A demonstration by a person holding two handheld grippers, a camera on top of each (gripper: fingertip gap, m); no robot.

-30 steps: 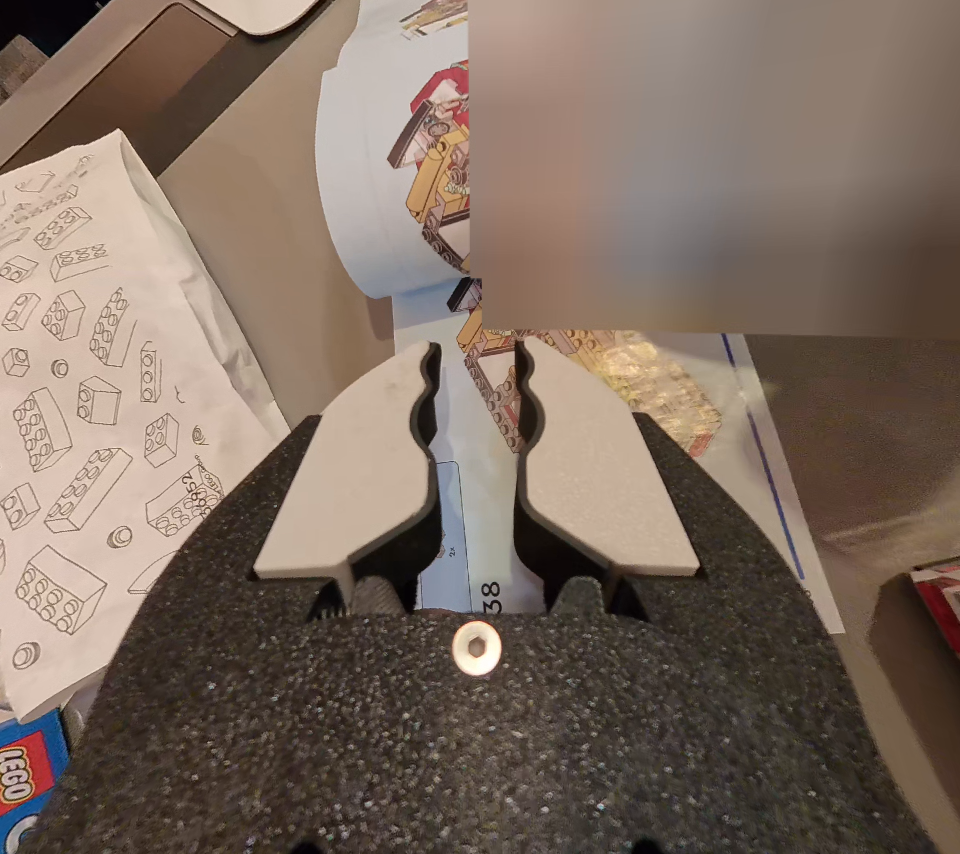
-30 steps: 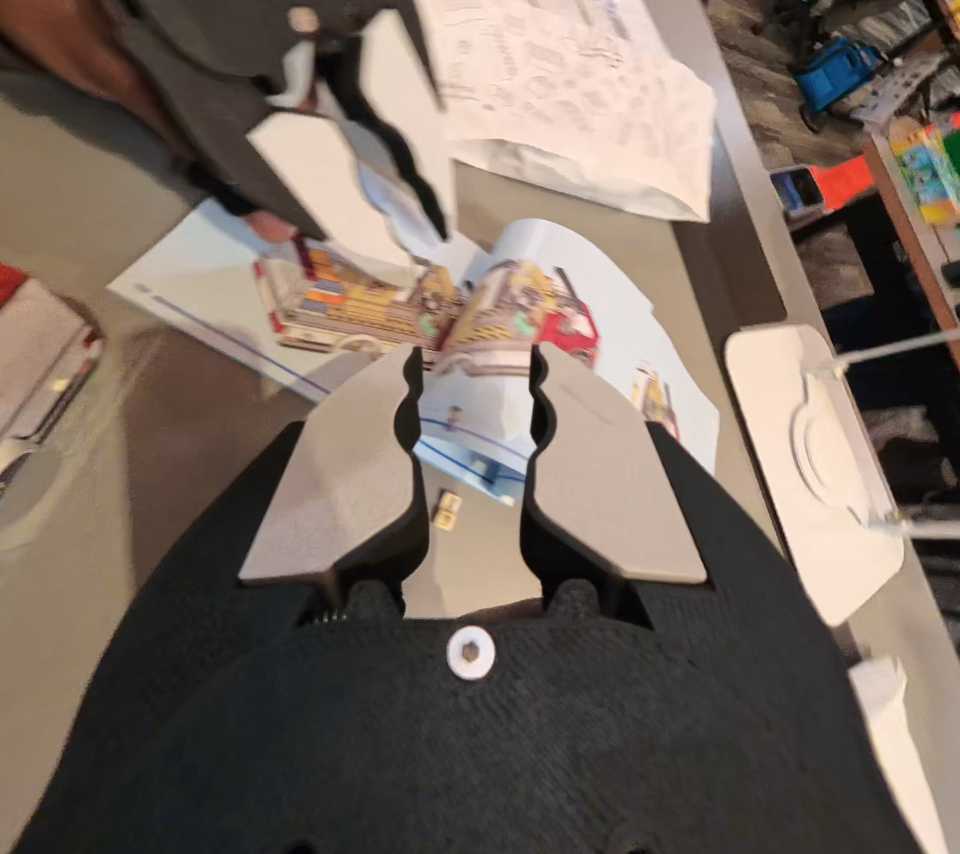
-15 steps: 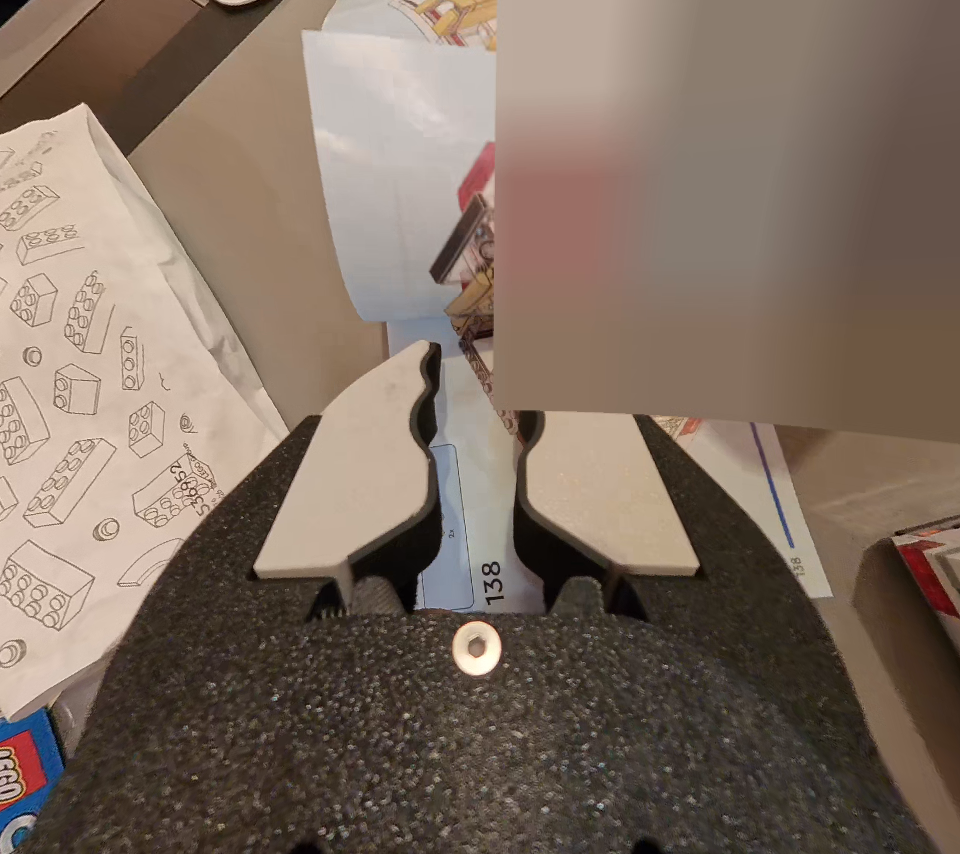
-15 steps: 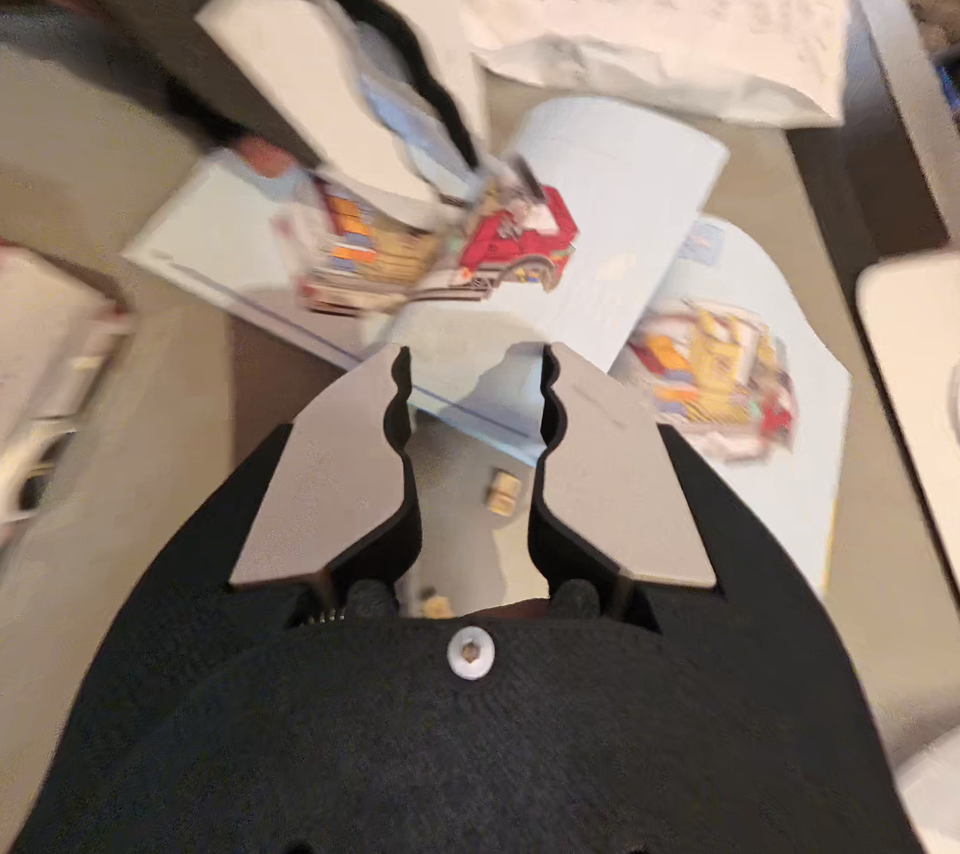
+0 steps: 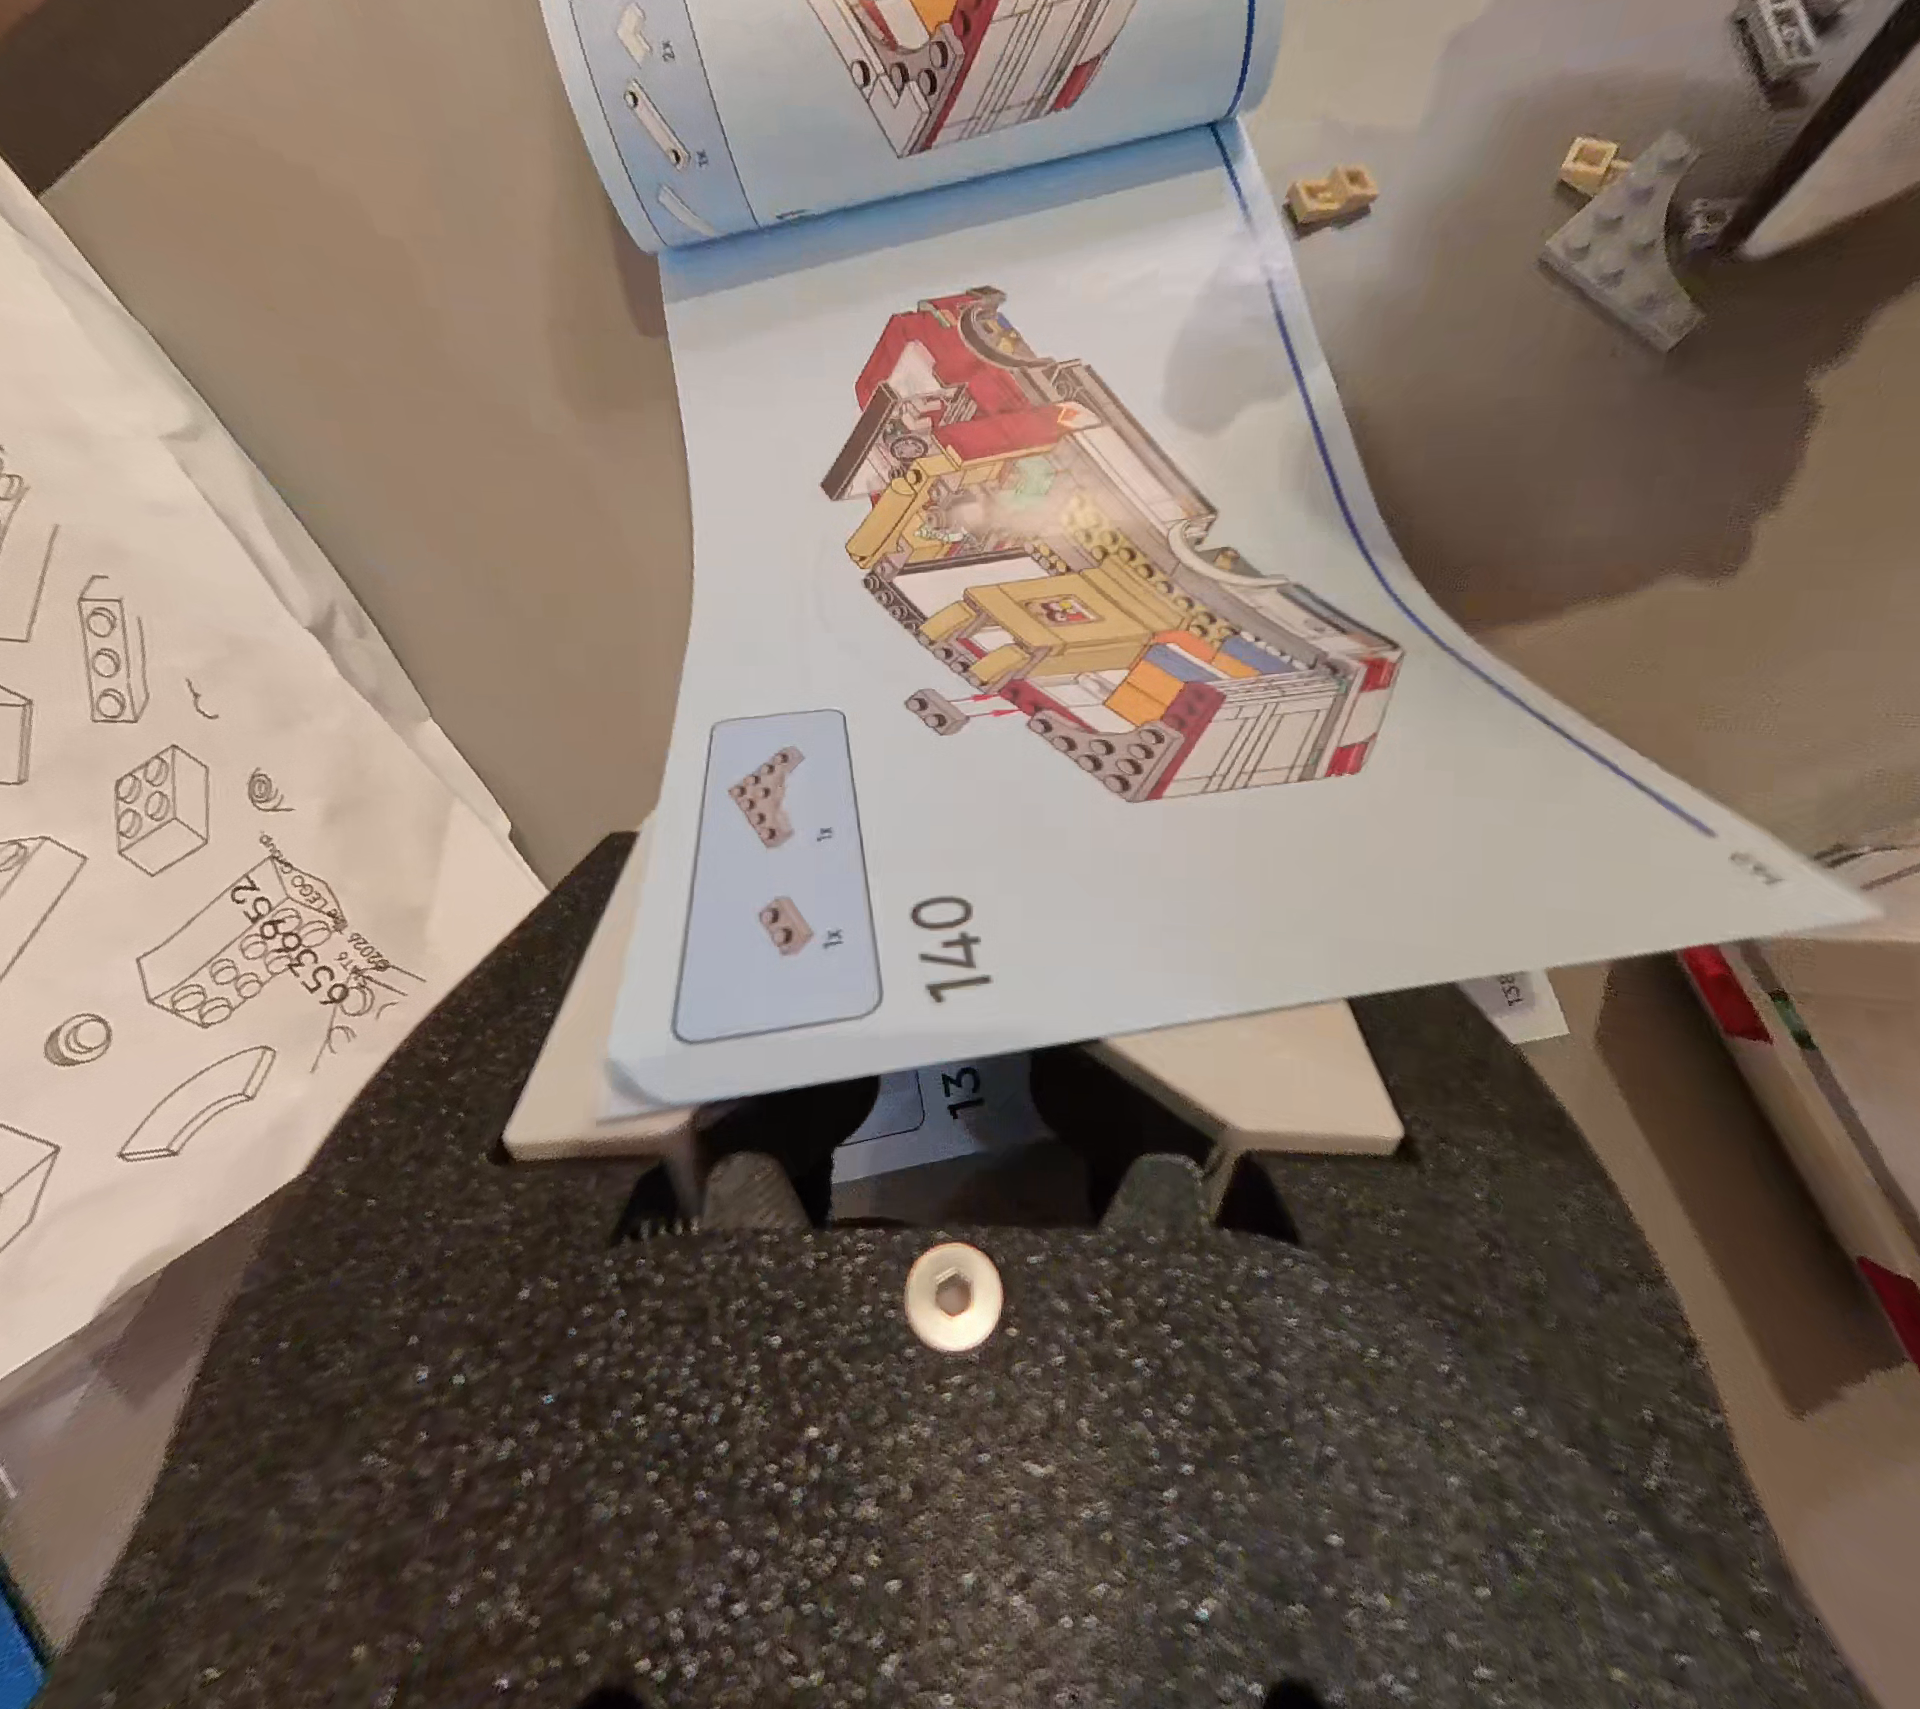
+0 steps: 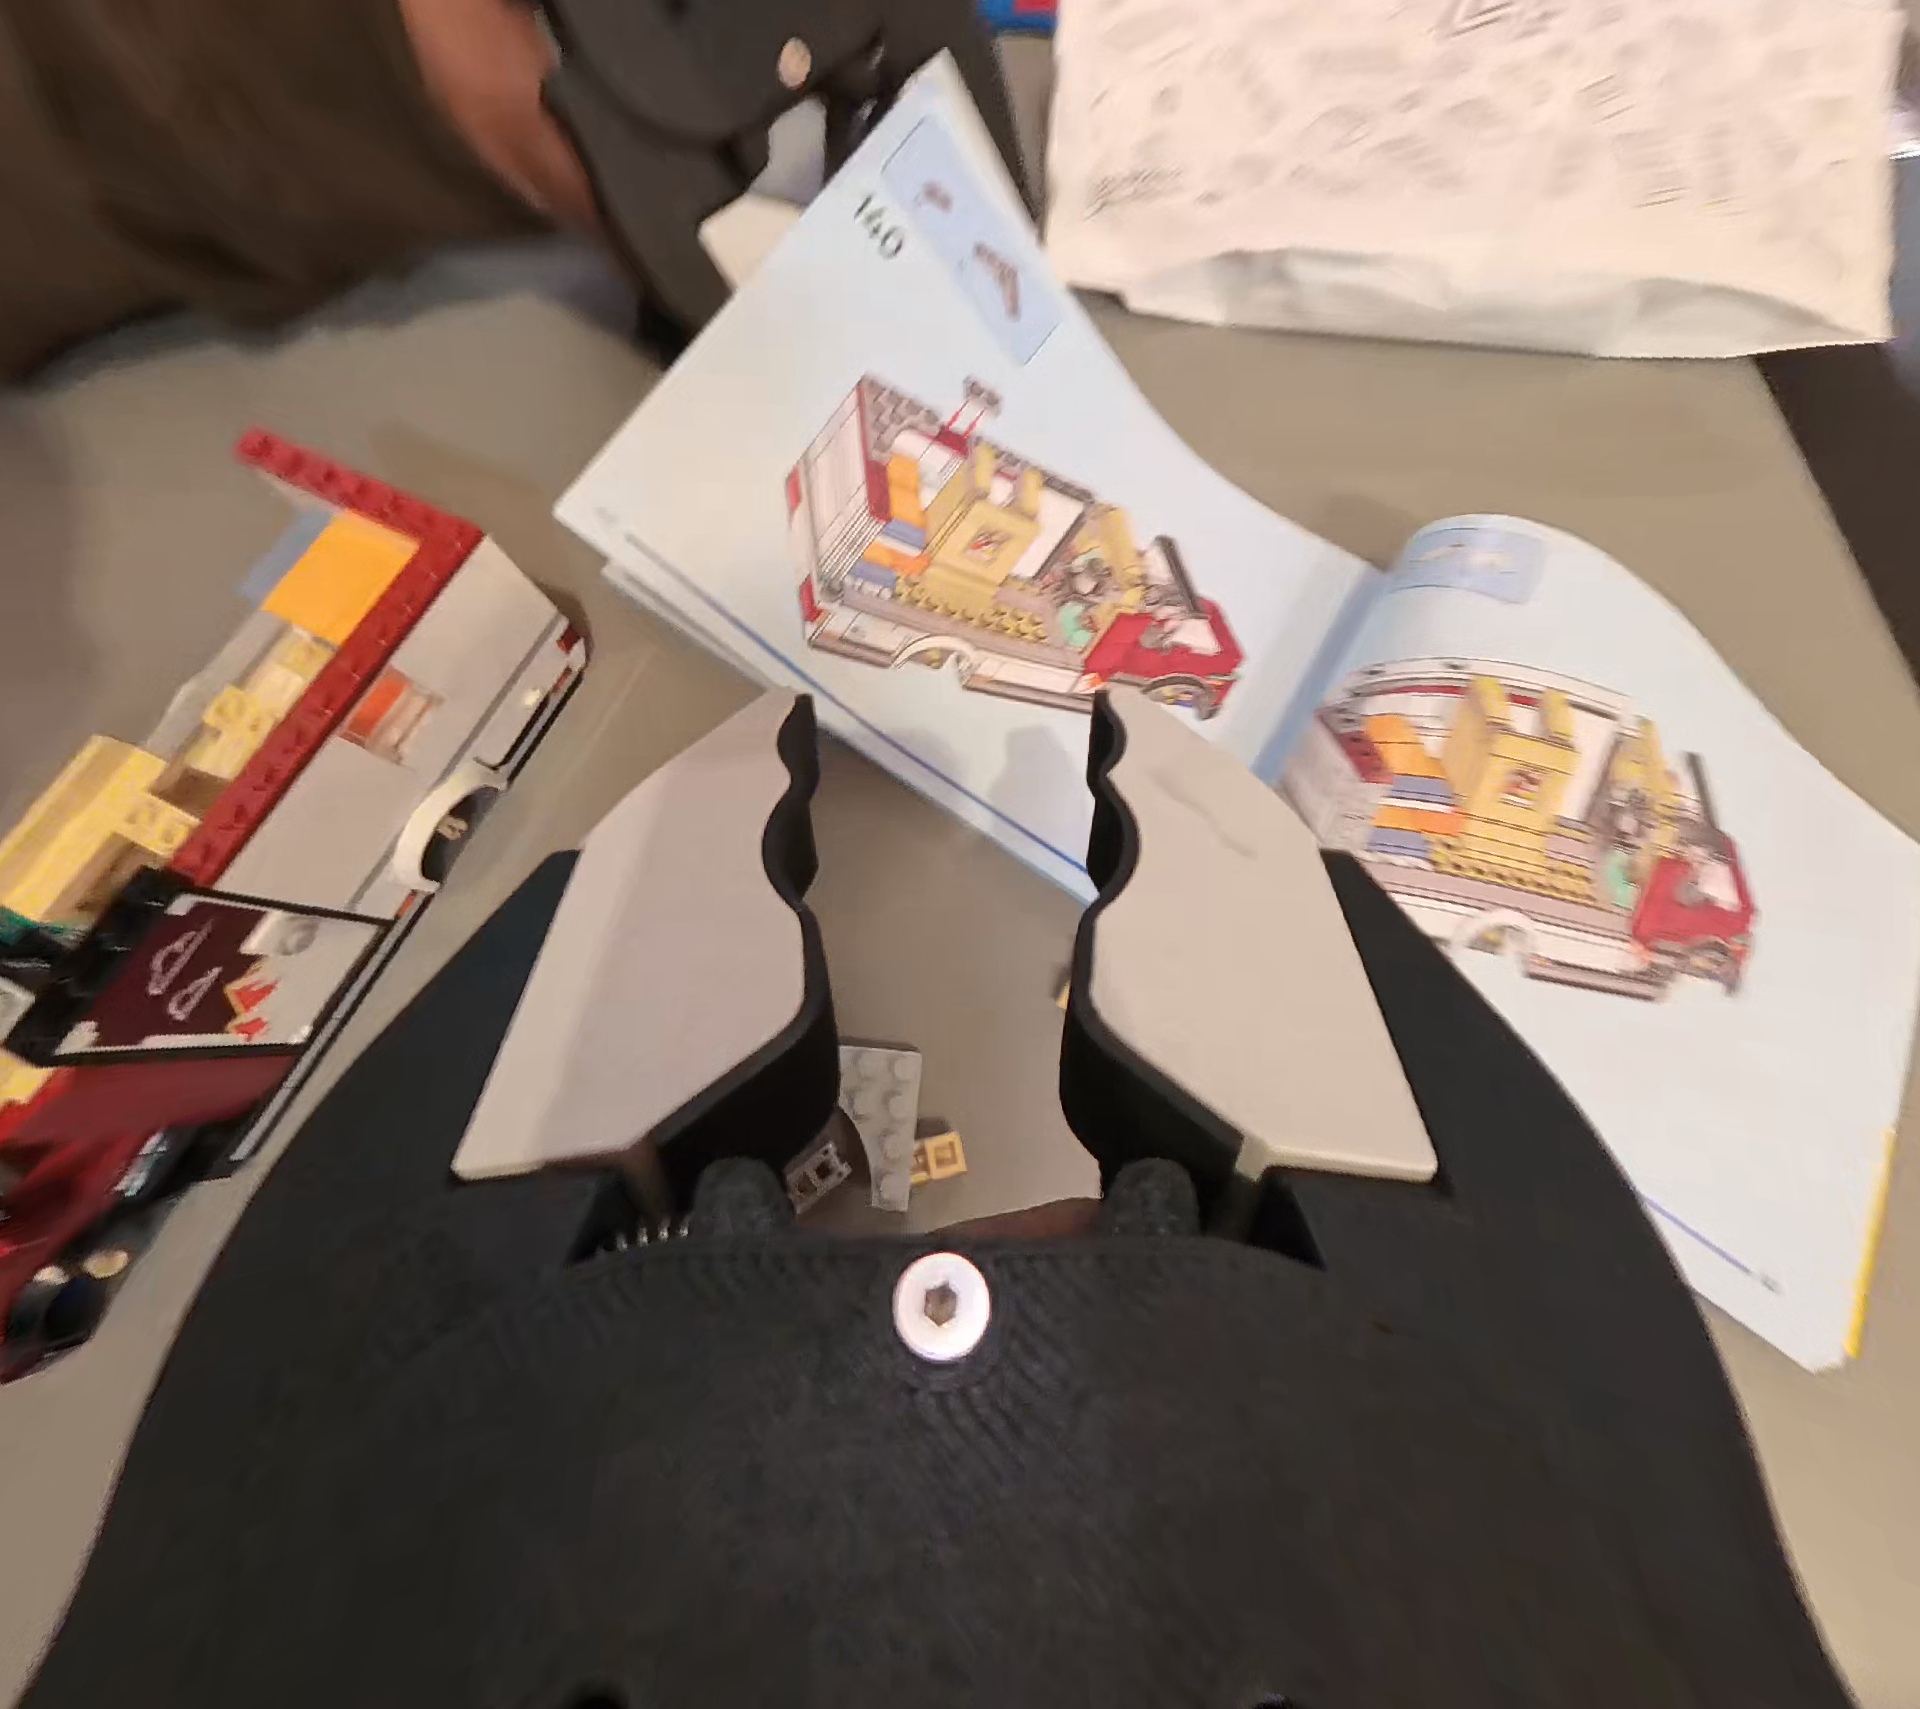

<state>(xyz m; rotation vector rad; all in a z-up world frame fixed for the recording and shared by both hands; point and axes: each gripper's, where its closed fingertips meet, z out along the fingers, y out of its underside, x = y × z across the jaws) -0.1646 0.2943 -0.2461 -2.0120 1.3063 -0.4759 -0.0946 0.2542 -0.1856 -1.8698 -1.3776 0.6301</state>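
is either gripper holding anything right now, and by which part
Right gripper is open and holds nothing. A booklet page drapes over the left gripper's fingers, hiding their tips, so a hold there cannot be told.

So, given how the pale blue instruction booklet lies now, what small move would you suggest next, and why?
Probably draw the left gripper back from under the pale blue instruction booklet's page draped over its fingers, letting it fall flat. The right gripper hangs open and empty near the loose grey toy plate.

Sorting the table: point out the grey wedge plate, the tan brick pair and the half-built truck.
grey wedge plate (image 5: 1621, 251): left wrist view, its studded top.
tan brick pair (image 5: 1333, 192): left wrist view, the middle.
half-built truck (image 6: 416, 693): right wrist view, its white side wall.
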